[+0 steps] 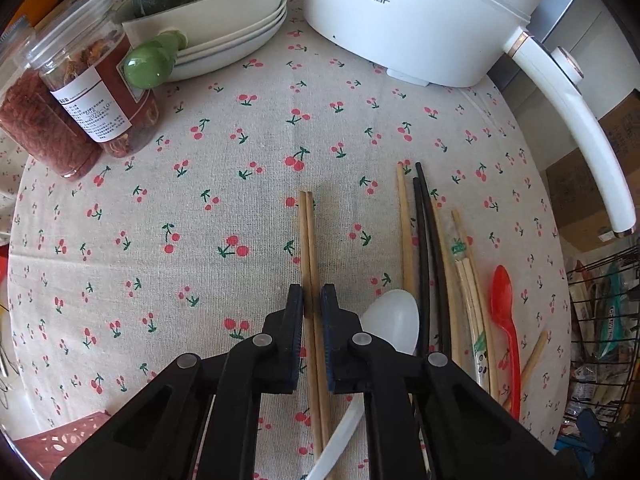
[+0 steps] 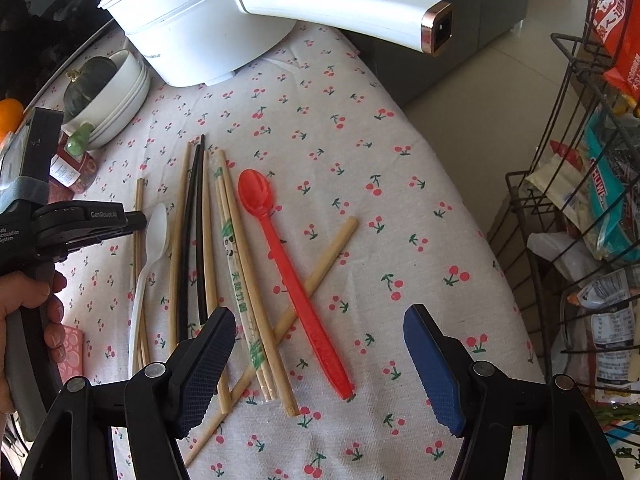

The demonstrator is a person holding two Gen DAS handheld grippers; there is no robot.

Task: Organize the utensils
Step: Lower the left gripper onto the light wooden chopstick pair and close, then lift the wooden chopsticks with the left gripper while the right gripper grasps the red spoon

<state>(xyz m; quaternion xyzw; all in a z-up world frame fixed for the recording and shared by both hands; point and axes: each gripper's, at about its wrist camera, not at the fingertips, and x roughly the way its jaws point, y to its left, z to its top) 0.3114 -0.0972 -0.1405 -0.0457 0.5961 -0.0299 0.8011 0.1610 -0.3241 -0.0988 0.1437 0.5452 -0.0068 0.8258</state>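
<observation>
Pair of wooden chopsticks [image 1: 307,236], side by side, touching, flat on cloth, apart to left of main pile, pinched between black pads.

White plastic spoon [image 2: 154,236], bowl up, long handle toward cam, just right of that pair.

Next right: two light wooden sticks [image 2: 178,232] w/ two black chopsticks [image 2: 195,216] between, roughly parallel, close-packed.

Paper-sleeved bamboo chopsticks [image 2: 236,256], green print & characters on wrapper, slightly angled, beside black ones.

Thick bamboo stick [image 2: 320,260] lying diagonal, crossing under sleeved pair and under red spoon.

Red plastic spoon [image 2: 296,280], translucent, bowl far end, handle toward cam, rightmost, over diagonal stick.
</observation>
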